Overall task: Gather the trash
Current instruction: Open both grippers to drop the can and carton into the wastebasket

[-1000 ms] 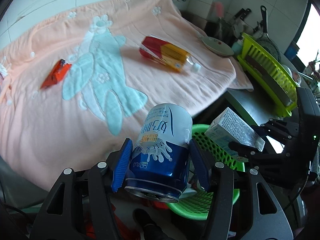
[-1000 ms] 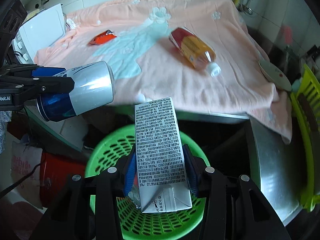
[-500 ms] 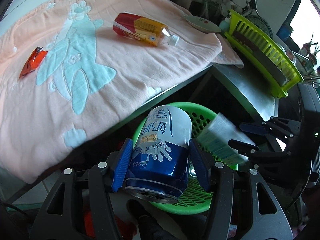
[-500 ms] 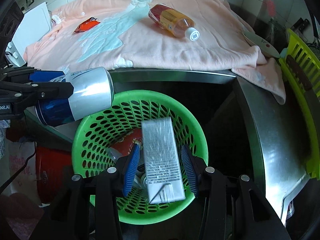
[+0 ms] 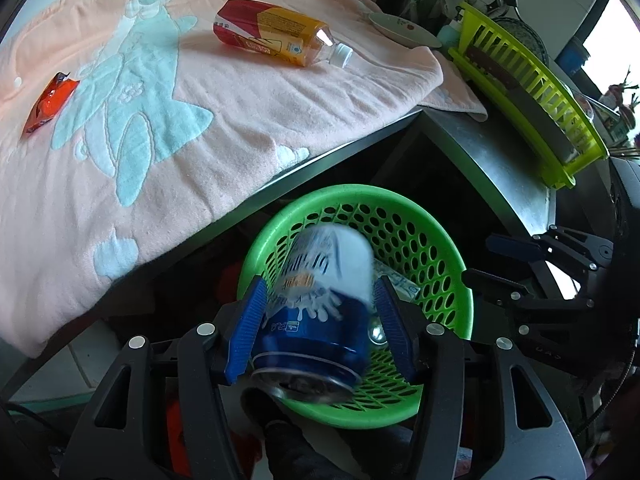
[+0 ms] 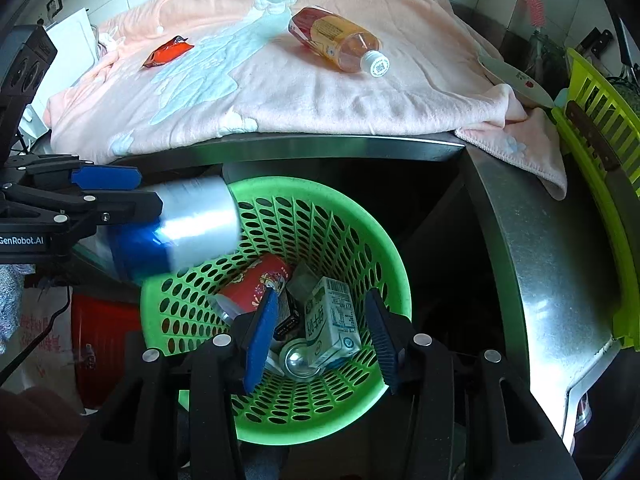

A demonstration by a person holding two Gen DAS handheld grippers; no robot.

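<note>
We are dropping the milk can point(image 5: 324, 304) above the green basket point(image 5: 436, 248); it is blurring between the left hand-held gripper point(image 5: 320, 320), whose pads are parting. Right hand-held gripper point(image 6: 324, 336) hangs spread, carton point(image 6: 332, 324) lying inside. Release squarely over the opening.

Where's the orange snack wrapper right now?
In the left wrist view the orange snack wrapper lies at the far left on the peach towel, well left of the lying plastic bottle.
</note>
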